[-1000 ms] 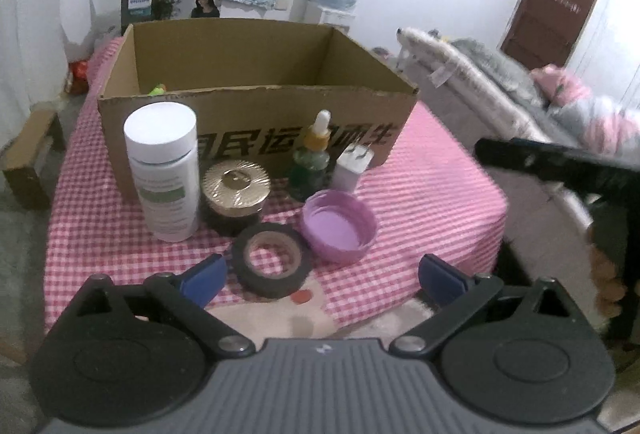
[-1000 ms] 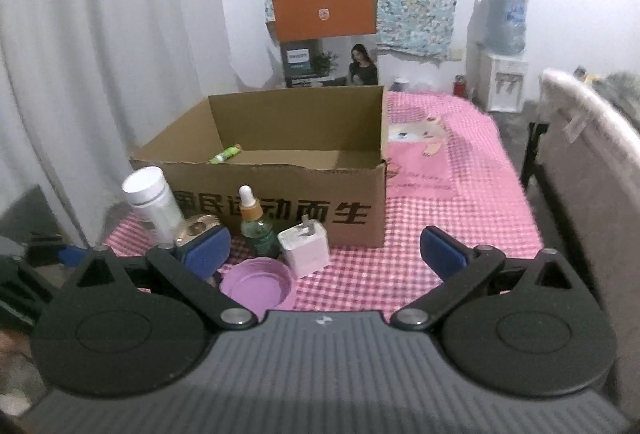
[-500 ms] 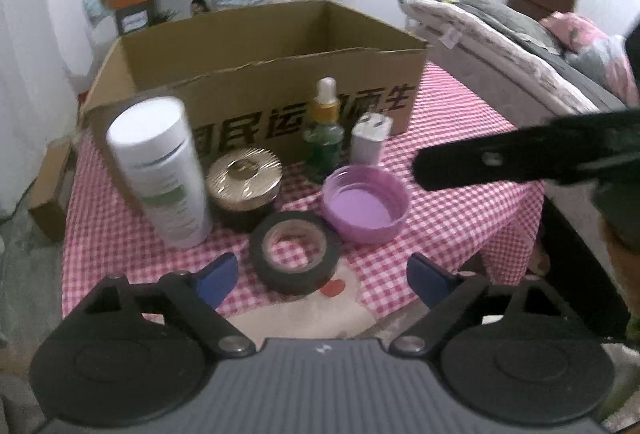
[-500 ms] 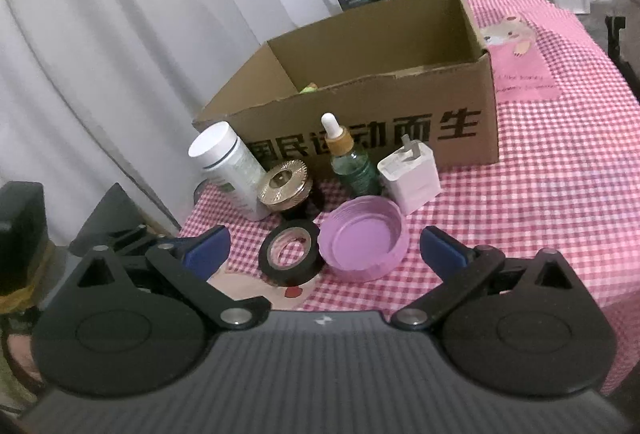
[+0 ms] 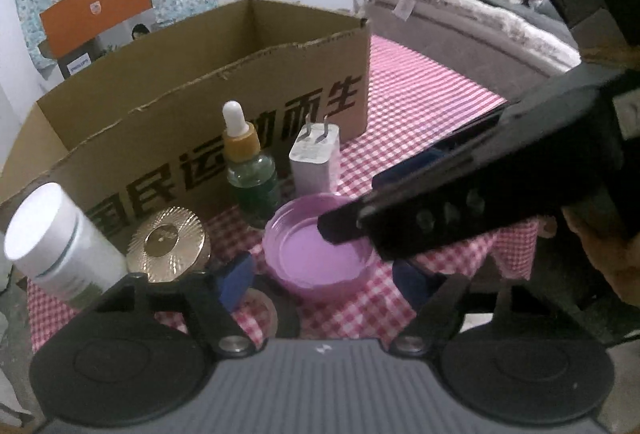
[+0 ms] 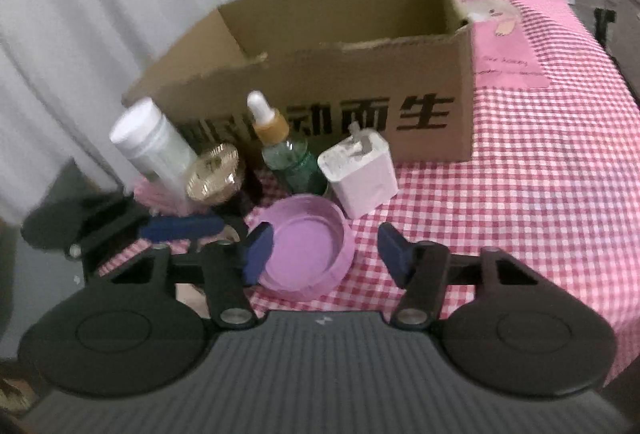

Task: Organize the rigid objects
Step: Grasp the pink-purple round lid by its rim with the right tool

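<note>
Beyond the right gripper (image 6: 324, 254) the checked tablecloth (image 6: 520, 194) lies bare to its right, while the cardboard box (image 6: 320, 86) walls off the far side. Its jaws are closing around the pink lid (image 6: 308, 250), with a gap on the right side. The left gripper (image 5: 320, 278), jaws closing on nothing, hangs over the black tape roll (image 5: 280, 314) just left of the lid.

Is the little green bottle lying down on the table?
No, the green bottle stands upright in front of the cardboard box, its white dropper tip pointing up.
</note>
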Available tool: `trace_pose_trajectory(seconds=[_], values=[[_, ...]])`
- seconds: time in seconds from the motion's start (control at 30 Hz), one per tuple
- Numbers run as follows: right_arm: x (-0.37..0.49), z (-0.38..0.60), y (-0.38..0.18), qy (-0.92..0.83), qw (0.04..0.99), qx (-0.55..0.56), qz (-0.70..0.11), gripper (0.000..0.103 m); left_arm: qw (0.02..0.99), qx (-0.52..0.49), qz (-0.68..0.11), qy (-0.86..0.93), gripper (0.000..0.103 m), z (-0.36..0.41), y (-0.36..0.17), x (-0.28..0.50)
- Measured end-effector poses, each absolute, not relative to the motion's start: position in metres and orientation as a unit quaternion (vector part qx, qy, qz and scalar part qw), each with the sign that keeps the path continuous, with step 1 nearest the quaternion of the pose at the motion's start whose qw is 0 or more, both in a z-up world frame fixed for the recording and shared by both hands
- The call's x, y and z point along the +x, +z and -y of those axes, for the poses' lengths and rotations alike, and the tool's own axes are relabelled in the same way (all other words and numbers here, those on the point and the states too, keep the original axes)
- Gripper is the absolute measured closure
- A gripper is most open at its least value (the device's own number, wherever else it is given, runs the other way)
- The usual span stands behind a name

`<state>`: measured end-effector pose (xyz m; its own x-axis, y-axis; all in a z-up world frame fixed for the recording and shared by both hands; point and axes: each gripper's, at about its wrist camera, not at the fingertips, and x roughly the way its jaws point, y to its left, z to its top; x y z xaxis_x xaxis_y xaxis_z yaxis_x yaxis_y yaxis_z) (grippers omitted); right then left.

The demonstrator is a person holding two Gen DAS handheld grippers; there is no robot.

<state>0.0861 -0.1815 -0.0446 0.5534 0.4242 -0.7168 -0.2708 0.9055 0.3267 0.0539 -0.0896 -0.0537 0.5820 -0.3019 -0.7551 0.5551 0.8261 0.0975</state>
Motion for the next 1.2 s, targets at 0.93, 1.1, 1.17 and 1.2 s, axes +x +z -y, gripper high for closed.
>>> trace_pose_trajectory(seconds=[0.93, 1.1, 1.17, 1.2], values=[[0.094, 0.204, -0.064, 0.223, 0.857, 0.087, -0.456, 0.083, 0.859, 0.185, -0.402, -0.257, 0.029, 0.115, -0.071, 0.066], [0.086, 0.206, -0.06, 0.221, 0.862, 0.087, -0.449, 0.083, 0.864, 0.184, -0.391, -0.257, 0.029, 0.118, -0.064, 0.061], [0.083, 0.209, -0.057, 0.219, 0.863, 0.092, -0.446, 0.083, 0.867, 0.185, -0.386, -0.257, 0.029, 0.119, -0.06, 0.058], [0.081, 0.21, -0.055, 0.219, 0.864, 0.092, -0.444, 0.083, 0.868, 0.186, -0.382, -0.257, 0.029, 0.12, -0.057, 0.055]])
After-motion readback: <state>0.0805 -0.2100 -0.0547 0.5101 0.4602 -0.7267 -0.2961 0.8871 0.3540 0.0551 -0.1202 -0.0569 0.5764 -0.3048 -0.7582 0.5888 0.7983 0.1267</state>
